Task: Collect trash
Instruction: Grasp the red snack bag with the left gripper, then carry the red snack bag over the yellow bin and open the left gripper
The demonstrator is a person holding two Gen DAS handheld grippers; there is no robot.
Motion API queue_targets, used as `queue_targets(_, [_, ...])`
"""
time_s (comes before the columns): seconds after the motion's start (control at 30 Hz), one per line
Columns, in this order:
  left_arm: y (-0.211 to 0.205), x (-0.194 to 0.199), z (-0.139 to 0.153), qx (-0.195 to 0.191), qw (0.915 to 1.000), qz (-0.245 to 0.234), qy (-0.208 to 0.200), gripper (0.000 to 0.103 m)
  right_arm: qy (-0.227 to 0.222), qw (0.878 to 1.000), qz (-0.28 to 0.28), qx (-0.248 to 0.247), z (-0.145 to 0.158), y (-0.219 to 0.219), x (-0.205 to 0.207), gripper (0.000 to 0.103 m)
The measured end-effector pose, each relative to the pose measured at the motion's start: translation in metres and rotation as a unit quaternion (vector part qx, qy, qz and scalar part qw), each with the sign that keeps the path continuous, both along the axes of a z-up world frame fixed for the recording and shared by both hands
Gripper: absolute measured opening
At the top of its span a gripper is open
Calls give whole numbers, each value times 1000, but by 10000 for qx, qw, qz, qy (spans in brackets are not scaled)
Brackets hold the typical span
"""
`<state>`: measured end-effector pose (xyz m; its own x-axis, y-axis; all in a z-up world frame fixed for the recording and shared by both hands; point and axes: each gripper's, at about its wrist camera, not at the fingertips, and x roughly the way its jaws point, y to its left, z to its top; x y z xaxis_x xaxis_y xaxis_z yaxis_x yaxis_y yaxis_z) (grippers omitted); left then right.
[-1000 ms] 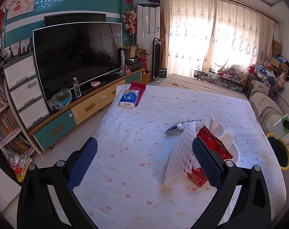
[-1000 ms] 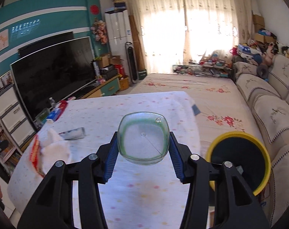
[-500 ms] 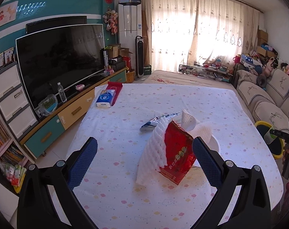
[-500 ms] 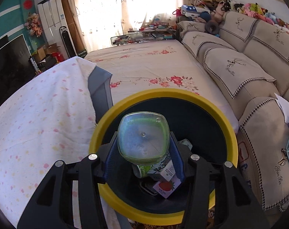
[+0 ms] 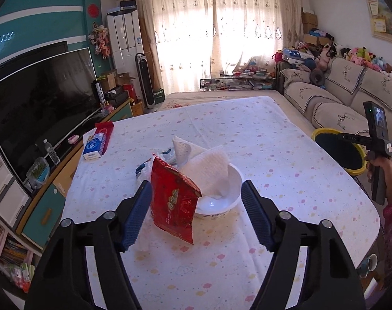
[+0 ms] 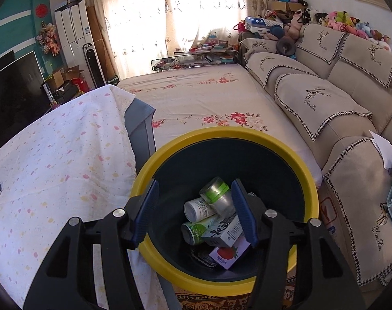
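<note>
On the spotted tablecloth [image 5: 273, 155], a red snack bag [image 5: 174, 201] leans against a white bowl [image 5: 221, 201] that holds crumpled tissue [image 5: 206, 170]. A blue-and-white wrapper [image 5: 144, 166] lies just behind them. My left gripper [image 5: 196, 184] frames the bag and bowl, and its jaws are closing, though neither pad presses on them. My right gripper [image 6: 194, 184] hangs over the yellow-rimmed bin [image 6: 221, 133] with its jaws opening and nothing between them. A clear container with a green band [image 6: 215, 193] lies in the bin on cans and cartons.
A blue tissue pack [image 5: 93, 147] and a red box [image 5: 104, 131] sit at the table's far left. A TV [image 5: 40, 98] stands to the left and a sofa [image 6: 325, 98] beside the bin. A person's hand [image 5: 377, 165] holds the right tool over the bin [image 5: 338, 152].
My left gripper moved in on the bag and bowl and its jaws narrowed. My right gripper came over the bin and let go of the clear container, which dropped inside.
</note>
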<state>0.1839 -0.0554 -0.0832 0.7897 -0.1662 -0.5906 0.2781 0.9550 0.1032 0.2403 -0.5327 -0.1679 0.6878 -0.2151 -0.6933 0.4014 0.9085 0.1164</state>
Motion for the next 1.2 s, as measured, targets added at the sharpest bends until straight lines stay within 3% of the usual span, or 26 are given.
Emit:
queue_targets(0.33, [-4, 38, -21, 97, 9989, 149, 423, 44, -56, 9999, 65, 82, 2, 1, -2, 56])
queue_targets(0.5, [-4, 48, -28, 74, 9980, 184, 595, 24, -71, 9998, 98, 125, 1, 3, -1, 56])
queue_targets(0.8, [-7, 26, -1, 131, 9996, 173, 206, 21, -243, 9994, 135, 183, 10, 4, -8, 56])
queue_targets(1.0, [-16, 4, 40, -85, 9997, -166, -146, 21, -429, 9988, 192, 157, 24, 6, -17, 56])
queue_targets(1.2, [-51, 20, 68, -389, 9964, -743, -129, 21, -600, 9981, 126, 49, 36, -2, -33, 56])
